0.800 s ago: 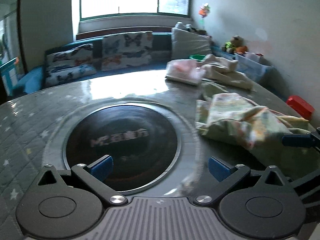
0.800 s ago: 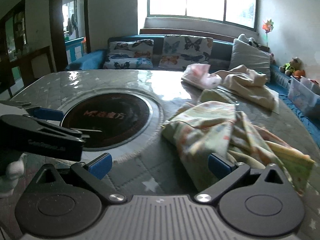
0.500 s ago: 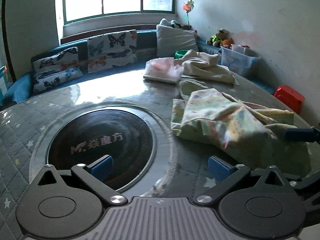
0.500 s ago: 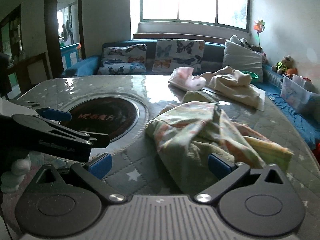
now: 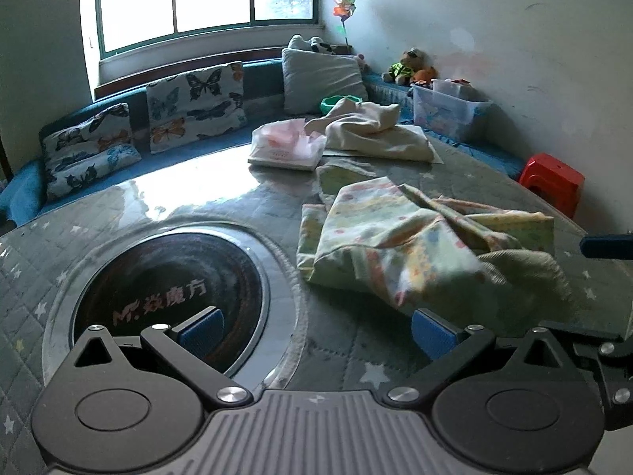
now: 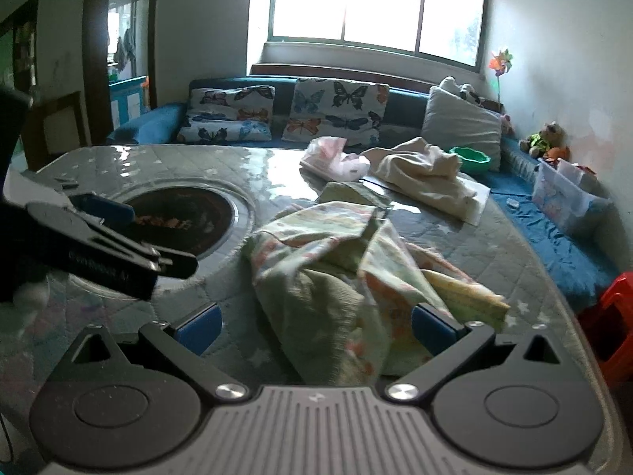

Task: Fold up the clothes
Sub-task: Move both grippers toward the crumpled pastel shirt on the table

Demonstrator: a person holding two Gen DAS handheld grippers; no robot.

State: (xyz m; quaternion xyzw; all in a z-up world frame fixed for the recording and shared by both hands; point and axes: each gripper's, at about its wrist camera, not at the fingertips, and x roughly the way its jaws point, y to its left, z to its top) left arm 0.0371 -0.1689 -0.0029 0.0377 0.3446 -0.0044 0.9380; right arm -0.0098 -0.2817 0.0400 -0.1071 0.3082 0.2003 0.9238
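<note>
- The patterned garment lies crumpled on the table, toward its right edge.
- It looks light, soft and limp; take it by a hem corner.
- Left gripper and right gripper both stand apart, holding nothing.

Home living room: sofa, cushions, toys.

garment: soft printed cloth, matt, crumpled
table: quilted cover under a glossy clear sheet
hob: smooth dark glass, metal ring
stool: shiny red plastic
pads: matt blue
</note>
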